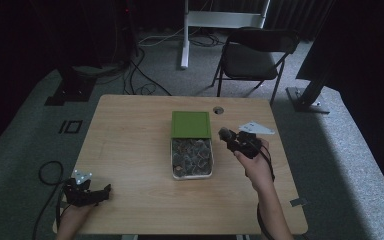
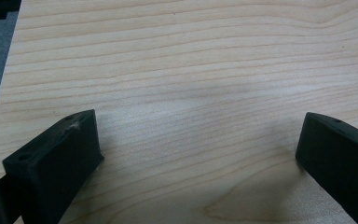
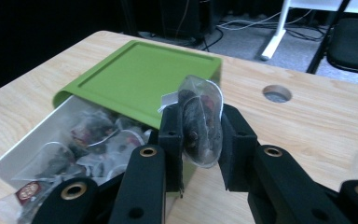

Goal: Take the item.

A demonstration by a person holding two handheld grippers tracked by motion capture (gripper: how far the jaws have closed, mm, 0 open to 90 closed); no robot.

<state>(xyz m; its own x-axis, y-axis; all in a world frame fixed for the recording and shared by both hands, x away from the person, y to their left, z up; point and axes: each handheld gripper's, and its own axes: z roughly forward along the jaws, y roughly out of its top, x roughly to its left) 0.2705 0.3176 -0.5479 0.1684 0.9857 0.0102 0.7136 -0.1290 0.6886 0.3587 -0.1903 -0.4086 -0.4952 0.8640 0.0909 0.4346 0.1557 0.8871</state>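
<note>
Nearest the person, the left gripper (image 1: 87,192) rests low at the near left corner of the wooden table (image 1: 130,150), and in the left gripper view its jaws stand wide apart over bare wood with nothing between them. Further in, the right gripper (image 3: 200,135) is clamped on a tea bag (image 3: 200,123), pinching it flat between both pads; in the high view this gripper (image 1: 232,139) hangs just right of the white box (image 1: 192,175), slightly above the tabletop. The bag is a clear, thin pouch with a rounded top, packed with dark loose leaves and a few reddish bits, with a small white tab sticking out at its left edge. It stands upright between the pads, and much of it rises above them. The hold looks slim, I judge: the film is slippery and soft, so a quick swing or a loosened squeeze could let it slide out and drop onto the table, while too hard a squeeze might crush or split the pouch and spill leaves. Beyond the held bag, the box lies open and heaped with similar tea bags (image 3: 81,140), and its green lid (image 3: 144,79), slid back, covers the far end. Past the table stands a folding chair (image 1: 255,55).
</note>
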